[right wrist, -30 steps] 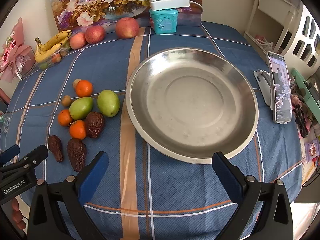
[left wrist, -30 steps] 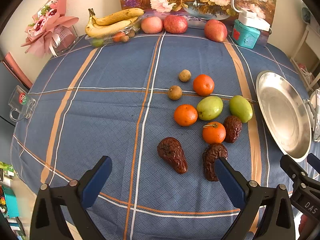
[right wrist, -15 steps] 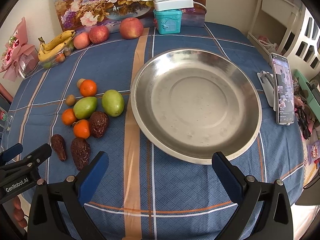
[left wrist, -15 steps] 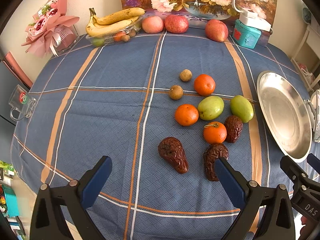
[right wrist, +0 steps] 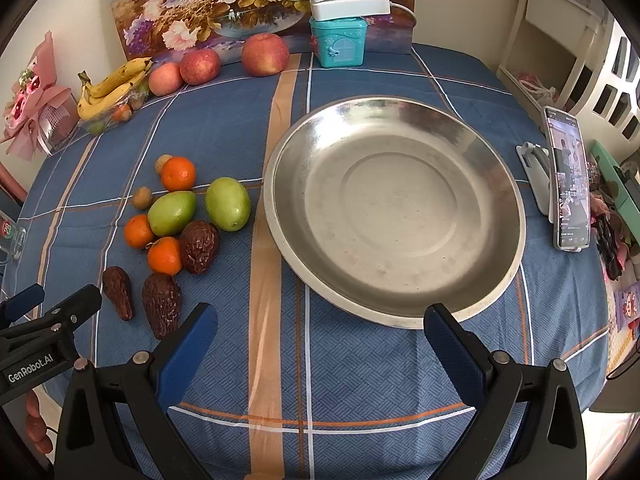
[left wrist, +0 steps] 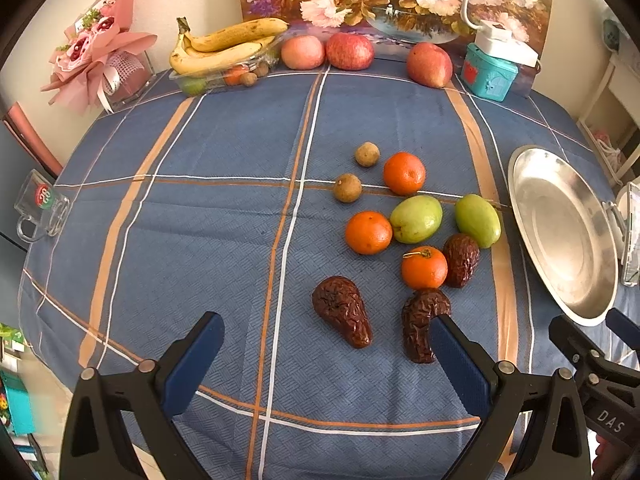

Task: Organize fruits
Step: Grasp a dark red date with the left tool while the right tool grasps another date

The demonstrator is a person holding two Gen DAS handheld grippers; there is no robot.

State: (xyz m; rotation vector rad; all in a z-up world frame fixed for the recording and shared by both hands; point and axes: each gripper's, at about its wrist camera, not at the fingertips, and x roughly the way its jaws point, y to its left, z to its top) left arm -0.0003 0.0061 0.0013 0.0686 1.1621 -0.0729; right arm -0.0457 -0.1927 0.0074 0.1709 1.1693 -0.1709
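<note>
Loose fruit lies on the blue checked tablecloth: three oranges [left wrist: 368, 232], two green fruits [left wrist: 416, 219], three wrinkled dark dates [left wrist: 342, 310] and two small brown longans [left wrist: 347, 187]. The same cluster shows in the right wrist view [right wrist: 172, 213], left of an empty steel plate [right wrist: 394, 308]. My left gripper [left wrist: 324, 340] is open and empty, hovering just short of the two nearest dates. My right gripper [right wrist: 320, 332] is open and empty, at the plate's near rim.
Bananas in a clear tray [left wrist: 224, 46], three apples [left wrist: 350, 51], a teal box [left wrist: 490, 72] and a flower painting line the back edge. A glass mug [left wrist: 40, 212] sits at the left edge. A phone on a stand [right wrist: 566, 184] stands right of the plate.
Both grippers have eased slightly forward; the fruit and plate sit a little lower in view. Nothing was grasped or moved.
</note>
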